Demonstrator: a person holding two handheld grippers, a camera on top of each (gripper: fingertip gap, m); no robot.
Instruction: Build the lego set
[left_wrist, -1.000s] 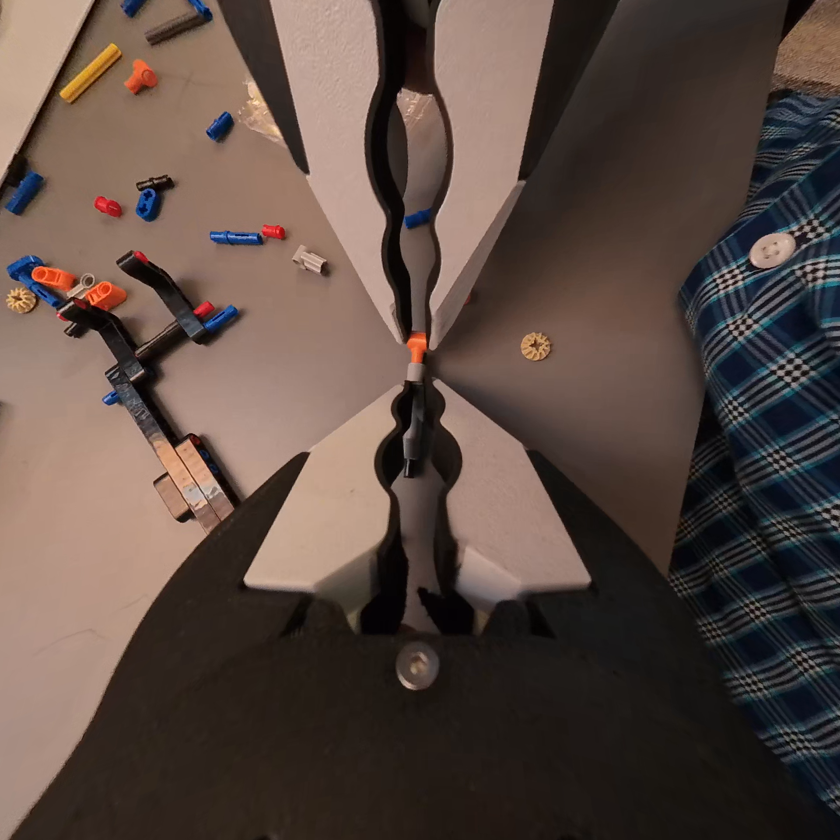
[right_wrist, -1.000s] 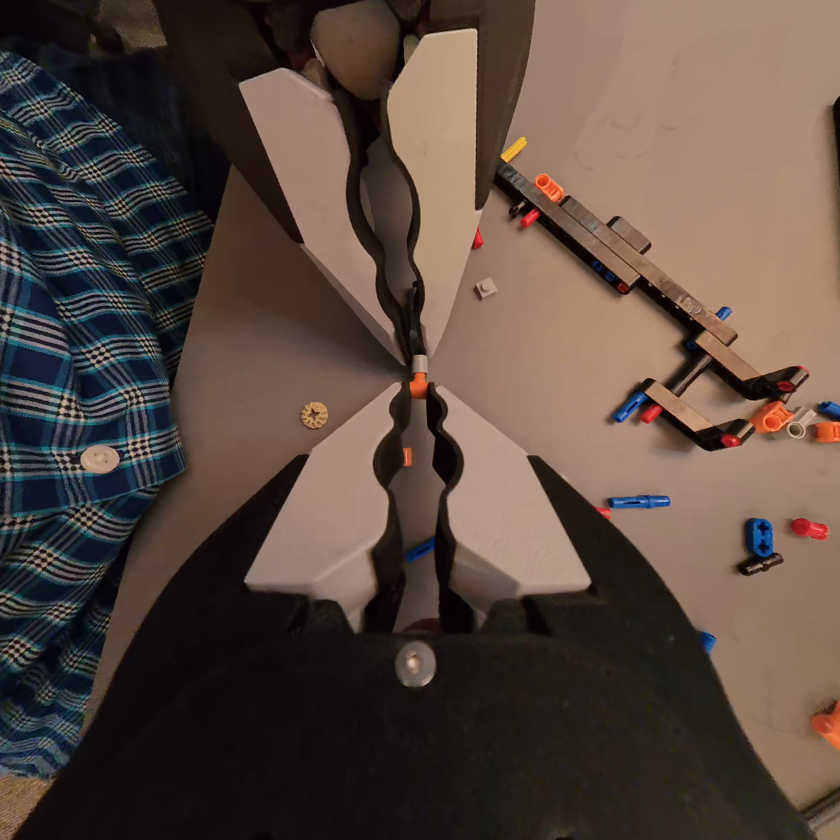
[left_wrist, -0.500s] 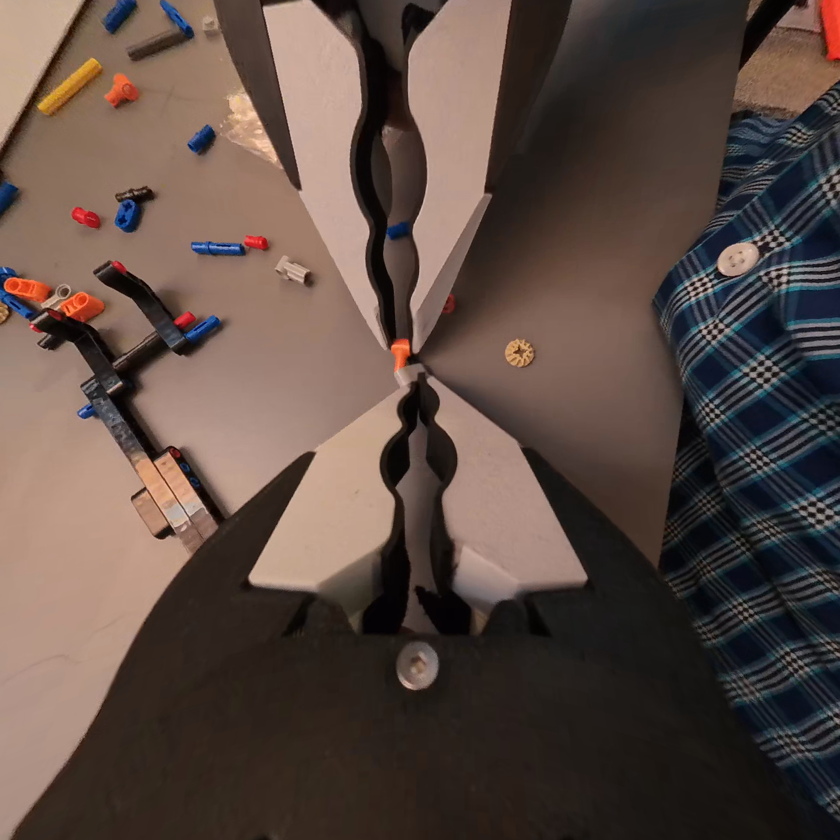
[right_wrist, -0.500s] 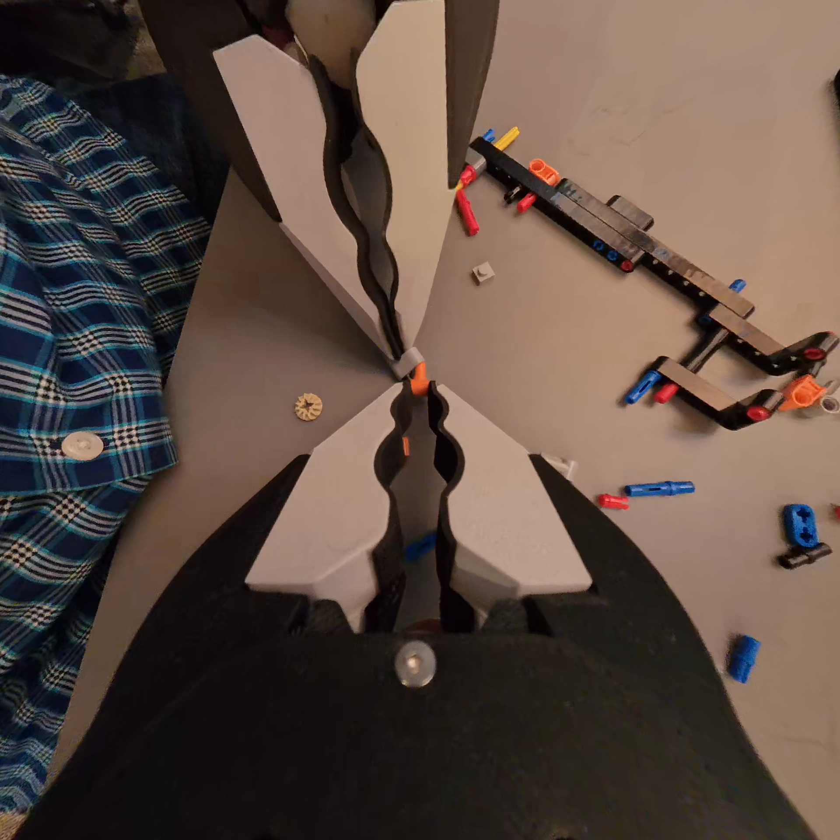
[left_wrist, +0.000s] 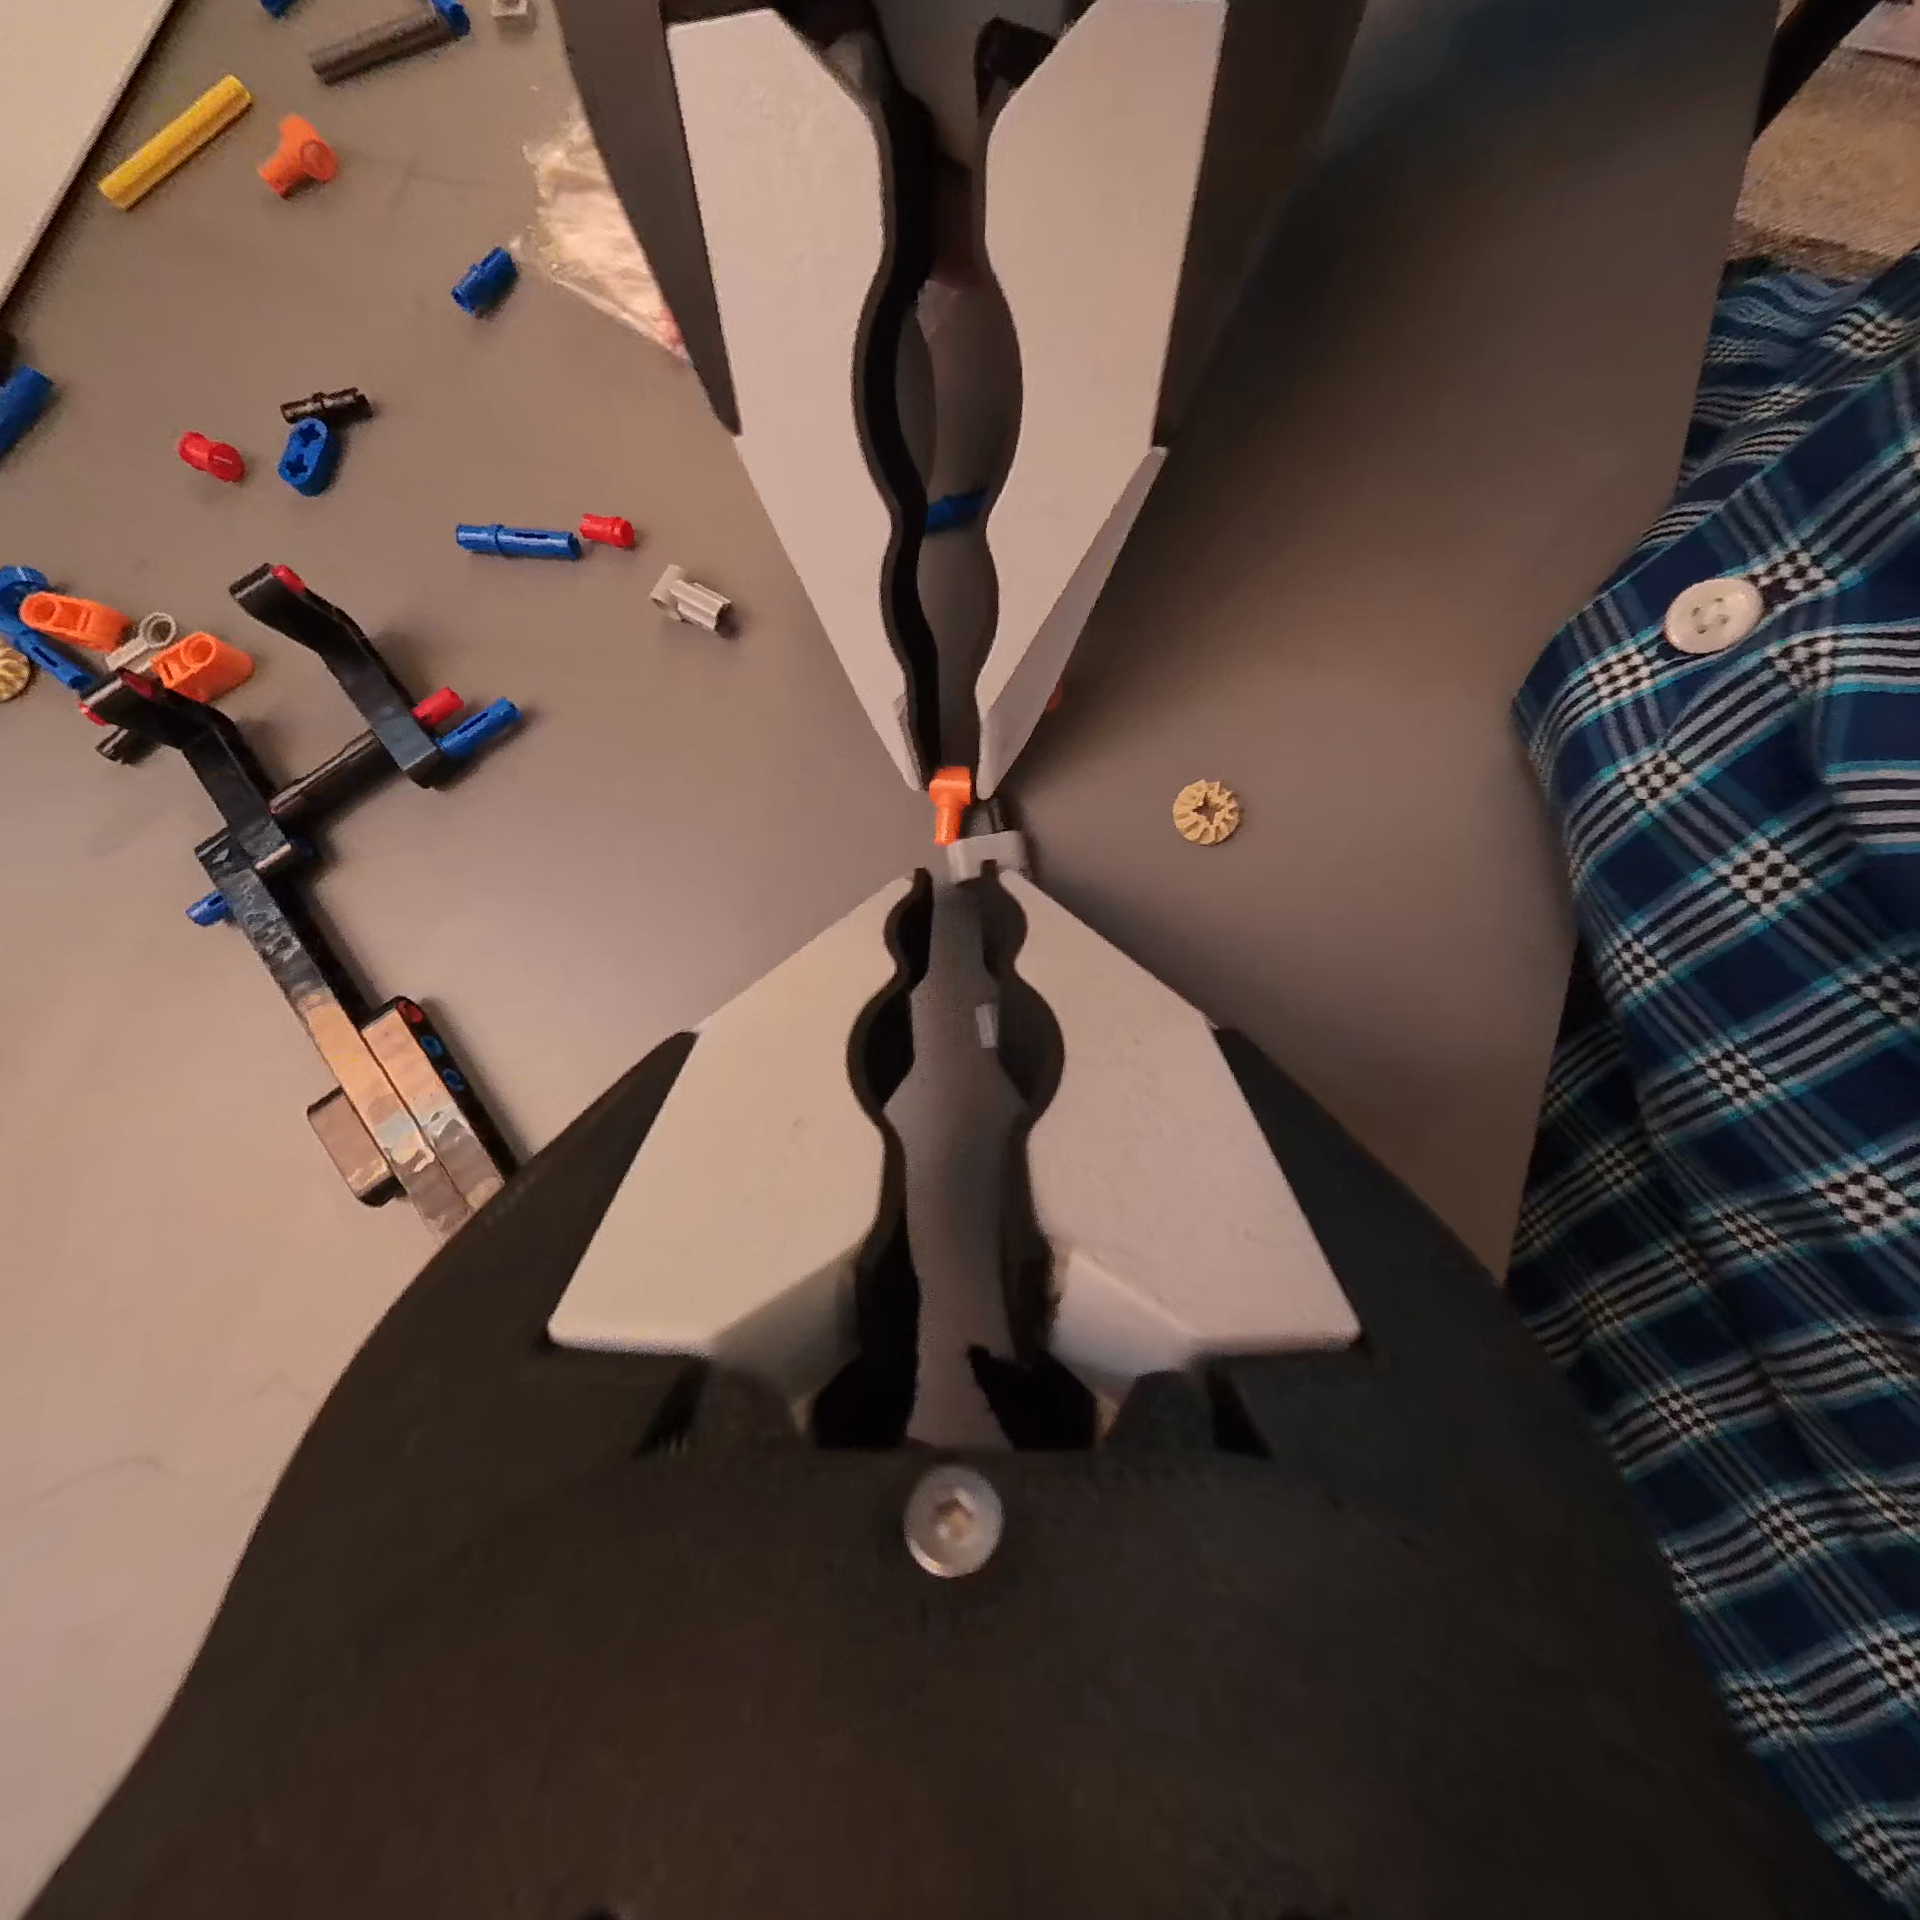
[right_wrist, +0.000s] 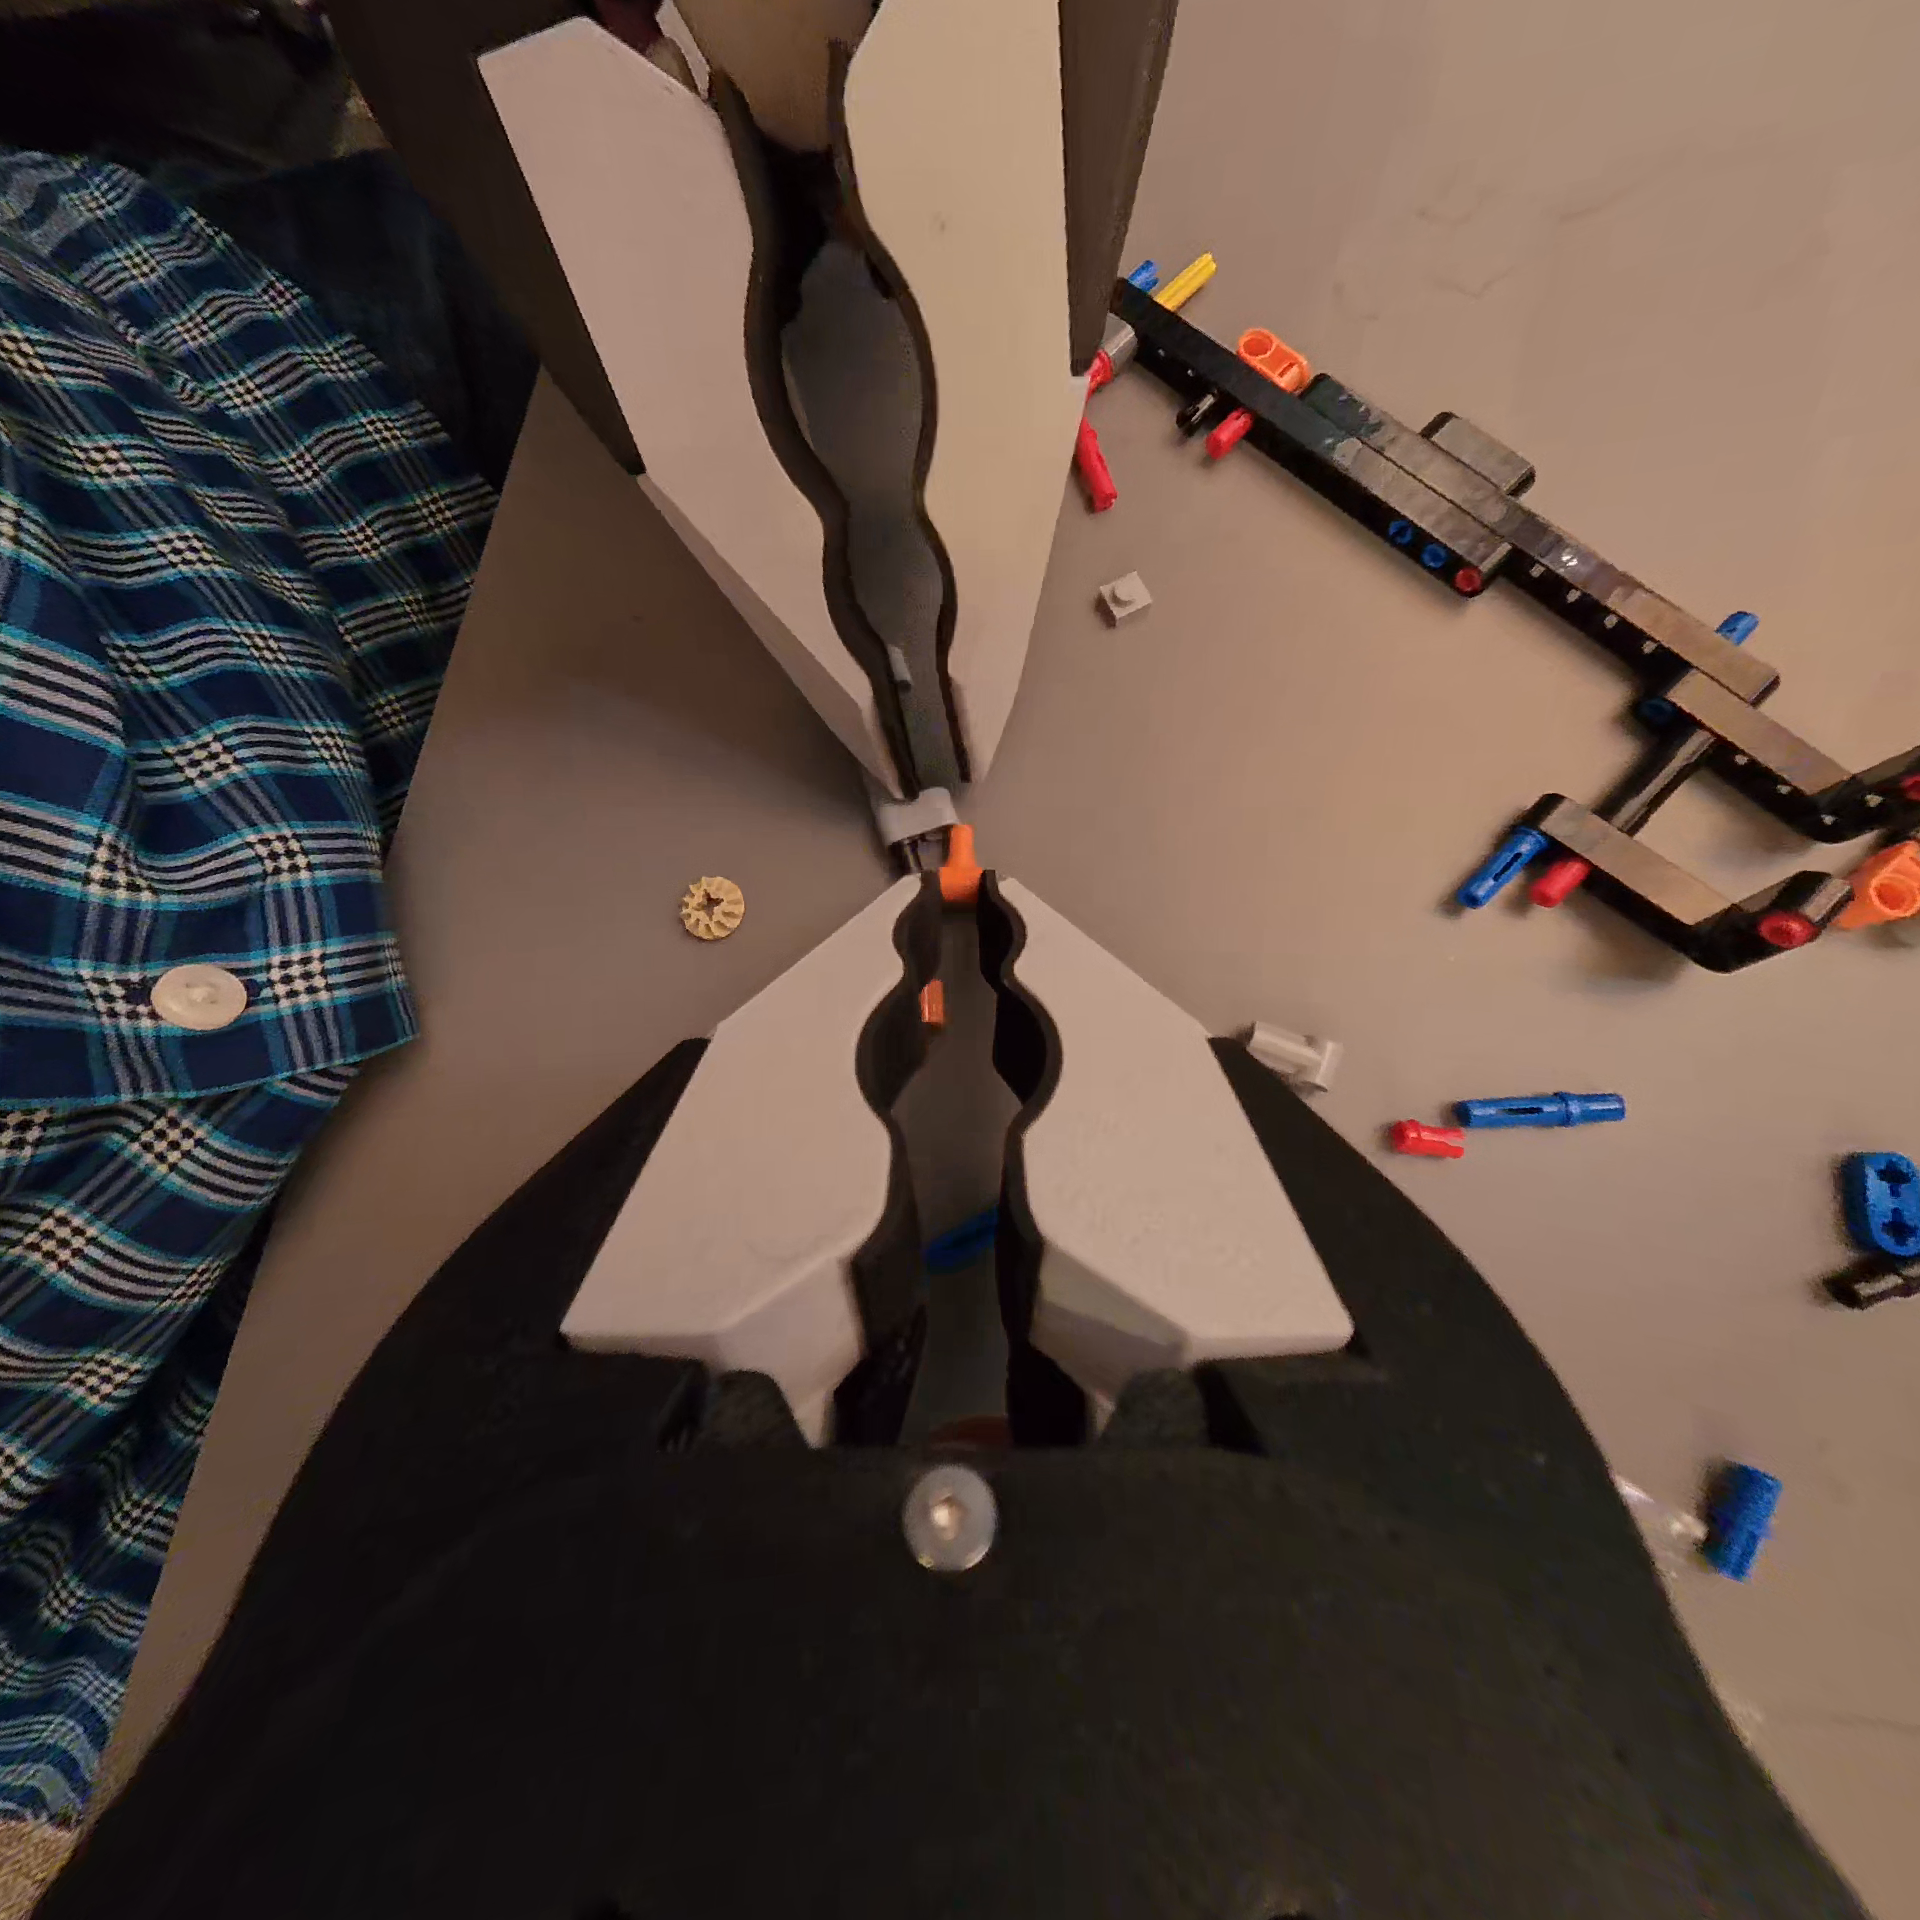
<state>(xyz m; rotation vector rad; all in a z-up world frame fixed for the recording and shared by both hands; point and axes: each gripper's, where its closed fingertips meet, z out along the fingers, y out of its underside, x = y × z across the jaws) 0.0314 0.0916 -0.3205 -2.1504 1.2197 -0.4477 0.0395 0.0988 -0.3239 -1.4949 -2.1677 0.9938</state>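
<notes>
Since the previous frame the grey connector (left_wrist: 985, 854) has tilted sideways off the orange pin (left_wrist: 948, 802). Left gripper (left_wrist: 961, 888) is pinched on the grey connector, apparently by its dark axle. Right gripper (right_wrist: 956, 883) is clamped on the orange pin, tip-to-tip above the table (left_wrist: 623, 935), beside a tan gear (left_wrist: 1206, 811).

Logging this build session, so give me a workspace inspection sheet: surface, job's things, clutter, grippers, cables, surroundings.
Surface: grey table, matte, partly shadowed.
Job's things: orange connector and grey connector meet tip to tip; black beam assembly lies apart.
Clutter: tan gear; loose blue, red and yellow pins; plastic bag.
Grippers: left hand-held gripper shut on grey connector; right hand-held gripper shut on orange connector.
Cables: nothing seen.
Surroundings: plaid shirt at the table edge.
</notes>
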